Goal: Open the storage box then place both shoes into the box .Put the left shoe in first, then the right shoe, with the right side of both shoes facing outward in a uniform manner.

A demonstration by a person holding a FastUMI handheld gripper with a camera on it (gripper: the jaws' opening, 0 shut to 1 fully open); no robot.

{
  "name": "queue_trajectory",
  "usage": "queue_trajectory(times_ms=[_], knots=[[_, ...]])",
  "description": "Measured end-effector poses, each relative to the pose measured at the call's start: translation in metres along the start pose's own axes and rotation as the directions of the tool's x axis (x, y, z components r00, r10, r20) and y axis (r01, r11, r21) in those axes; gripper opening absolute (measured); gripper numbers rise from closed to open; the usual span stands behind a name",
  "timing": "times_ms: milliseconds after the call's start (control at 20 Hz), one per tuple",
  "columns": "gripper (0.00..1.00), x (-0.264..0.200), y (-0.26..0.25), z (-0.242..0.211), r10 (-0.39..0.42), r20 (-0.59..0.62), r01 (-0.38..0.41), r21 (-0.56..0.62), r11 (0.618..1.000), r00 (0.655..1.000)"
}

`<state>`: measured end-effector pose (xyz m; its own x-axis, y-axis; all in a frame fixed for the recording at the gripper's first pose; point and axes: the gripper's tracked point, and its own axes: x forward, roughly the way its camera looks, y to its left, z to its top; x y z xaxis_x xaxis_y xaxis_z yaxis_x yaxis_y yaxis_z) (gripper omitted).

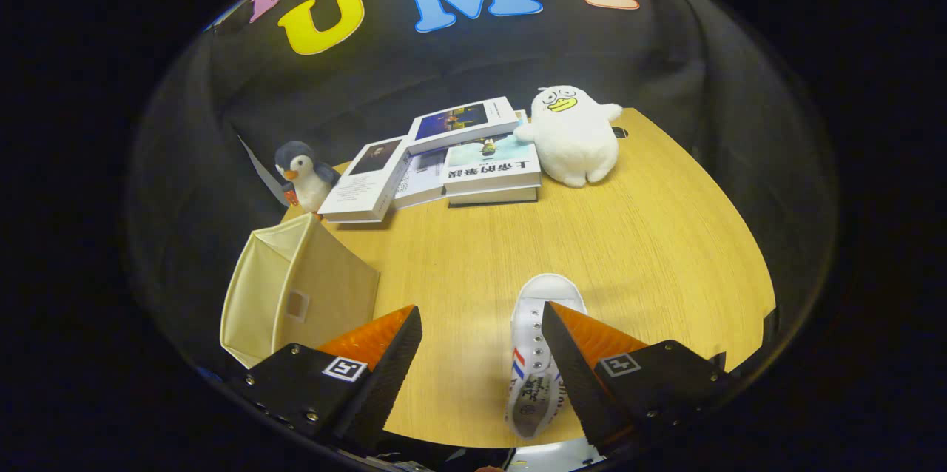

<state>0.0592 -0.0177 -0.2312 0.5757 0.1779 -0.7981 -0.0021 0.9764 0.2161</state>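
The gripper (481,354) hangs over a wooden tabletop (651,235), jaws spread wide and holding nothing. A white shoe (534,361) lies toe pointing away, its long axis running along the fingers, just inside the right finger rather than centred in the gap. The beige storage box (296,294) sits just beyond the left finger.

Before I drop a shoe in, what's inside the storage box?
The storage box lies on its side, its opening turned away, so its inside is hidden. The open gripper has the white shoe against the inside of one finger.
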Motion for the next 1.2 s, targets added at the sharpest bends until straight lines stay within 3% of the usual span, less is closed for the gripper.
queue_trajectory(times_ms=[550, 1100, 1200], knots=[[0.98, 0.026, -0.071, -0.059, -0.122, -0.144, 0.121, -0.013, 0.993, 0.982], [0.99, 0.047, -0.092, -0.103, -0.199, -0.284, 0.200, -0.025, 0.979, 0.938], [0.91, 0.051, -0.082, -0.104, -0.164, -0.296, 0.176, 0.013, 0.984, 0.941]])
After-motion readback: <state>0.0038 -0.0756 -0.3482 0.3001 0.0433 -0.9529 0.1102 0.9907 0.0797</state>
